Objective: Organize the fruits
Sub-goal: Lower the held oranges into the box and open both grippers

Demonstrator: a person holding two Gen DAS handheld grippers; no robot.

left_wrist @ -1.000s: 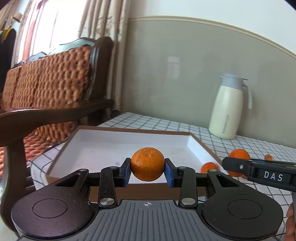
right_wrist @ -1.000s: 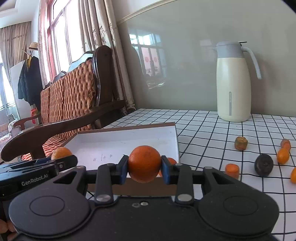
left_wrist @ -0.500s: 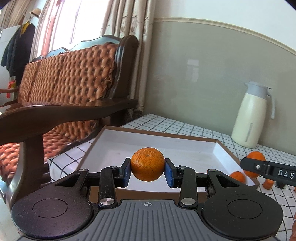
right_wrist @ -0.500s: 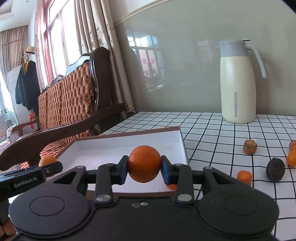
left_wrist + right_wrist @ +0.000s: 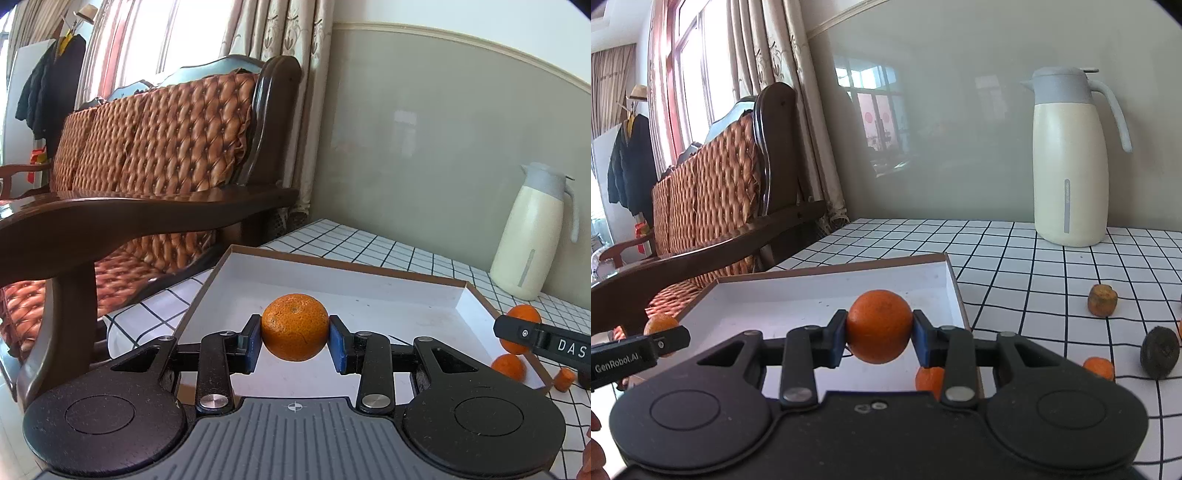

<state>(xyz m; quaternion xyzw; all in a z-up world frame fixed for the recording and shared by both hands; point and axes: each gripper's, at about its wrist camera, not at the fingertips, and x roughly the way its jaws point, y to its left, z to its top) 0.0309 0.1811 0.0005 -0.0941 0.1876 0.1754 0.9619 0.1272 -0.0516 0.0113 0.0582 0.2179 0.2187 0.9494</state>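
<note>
My left gripper (image 5: 294, 343) is shut on a rough-skinned orange (image 5: 294, 326), held above the near-left part of a shallow white tray (image 5: 369, 291) with a brown rim. My right gripper (image 5: 879, 339) is shut on a smoother orange (image 5: 879, 325) above the tray's (image 5: 820, 295) near-right part. Each gripper shows at the edge of the other's view, with its orange (image 5: 521, 317) (image 5: 661, 324) partly hidden behind a finger. Nothing lies in the tray. Another orange (image 5: 509, 366) (image 5: 929, 380) rests on the table just outside the tray's right wall.
A checked tablecloth (image 5: 1034, 266) carries a cream thermos jug (image 5: 1071, 158) at the back, a small orange piece (image 5: 1100, 367), a dark round fruit (image 5: 1159, 352) and a brownish stub (image 5: 1102, 300). A wooden sofa (image 5: 147, 155) with its armrest stands close to the tray's left side.
Both grippers have moved leftward and forward over the tray with their oranges. The jug and the loose fruit have slid to the right in both views. The grips have not changed.
</note>
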